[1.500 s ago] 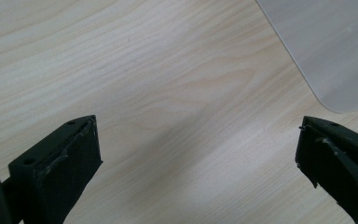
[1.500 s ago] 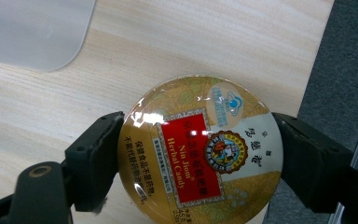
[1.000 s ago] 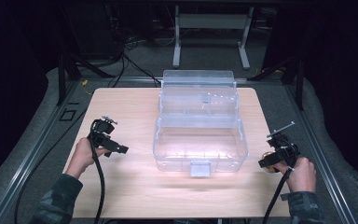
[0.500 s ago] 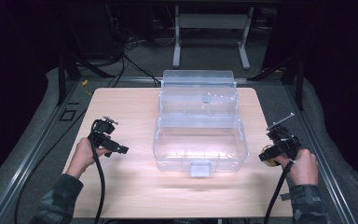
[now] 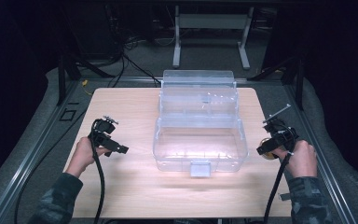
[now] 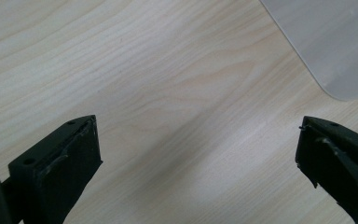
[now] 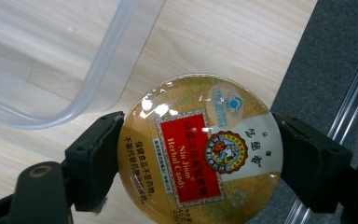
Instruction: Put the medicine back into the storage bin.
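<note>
Dark room, grey carpeted floor [image 5: 135, 70]

A round gold candy tin [image 7: 199, 151], its red label printed "Nin Jiom Herbal Candy", is gripped lid-up between the right tongs [image 7: 198, 161] at the counter's right edge, beside an open clear plastic box [image 5: 198, 128].

A gold candy tin [image 7: 200, 149] is showing a red label at the frame's center. A clear plastic box [image 5: 199, 121] is sitting on a pale woodgrain table [image 5: 121, 107].
</note>
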`<action>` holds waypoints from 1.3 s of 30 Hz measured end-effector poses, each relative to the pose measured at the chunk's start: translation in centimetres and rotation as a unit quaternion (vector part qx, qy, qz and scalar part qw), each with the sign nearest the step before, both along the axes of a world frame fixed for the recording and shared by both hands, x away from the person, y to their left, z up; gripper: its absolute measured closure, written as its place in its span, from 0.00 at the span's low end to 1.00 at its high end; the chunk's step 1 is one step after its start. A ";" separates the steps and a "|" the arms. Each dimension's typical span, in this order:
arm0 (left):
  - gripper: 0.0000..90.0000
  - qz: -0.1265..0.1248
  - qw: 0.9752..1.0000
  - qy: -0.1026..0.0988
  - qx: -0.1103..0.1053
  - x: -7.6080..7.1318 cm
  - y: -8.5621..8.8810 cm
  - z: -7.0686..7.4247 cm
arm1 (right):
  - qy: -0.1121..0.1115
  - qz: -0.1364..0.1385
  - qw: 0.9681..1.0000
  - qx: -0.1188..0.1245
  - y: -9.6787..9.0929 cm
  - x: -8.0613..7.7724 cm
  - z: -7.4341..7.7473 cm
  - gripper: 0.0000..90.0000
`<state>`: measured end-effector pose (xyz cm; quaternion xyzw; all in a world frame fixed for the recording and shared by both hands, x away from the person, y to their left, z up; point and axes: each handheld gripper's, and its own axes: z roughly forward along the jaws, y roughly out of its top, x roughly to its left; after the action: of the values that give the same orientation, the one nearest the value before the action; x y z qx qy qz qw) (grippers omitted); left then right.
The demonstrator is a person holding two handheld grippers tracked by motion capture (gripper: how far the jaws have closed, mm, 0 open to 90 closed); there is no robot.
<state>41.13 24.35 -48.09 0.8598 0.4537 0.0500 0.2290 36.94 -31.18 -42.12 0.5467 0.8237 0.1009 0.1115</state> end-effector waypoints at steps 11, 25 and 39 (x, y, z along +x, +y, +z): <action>0.00 0.000 1.000 0.002 0.000 0.2 0.0 0.0 | -0.004 0.015 1.000 -0.005 1.3 0.9 1.7 0.22; 0.00 -0.006 1.000 0.004 0.004 0.3 -0.3 -0.1 | -0.008 0.053 0.999 -0.004 4.7 2.2 3.0 0.22; 0.00 0.000 1.000 0.005 -0.005 0.2 -0.1 -0.3 | 0.011 0.101 0.995 0.012 8.9 3.4 1.5 0.22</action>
<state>41.32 24.28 -48.41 0.8587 0.4554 0.0430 0.2311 40.37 -22.31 -40.66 0.4630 0.8747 0.1159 0.0849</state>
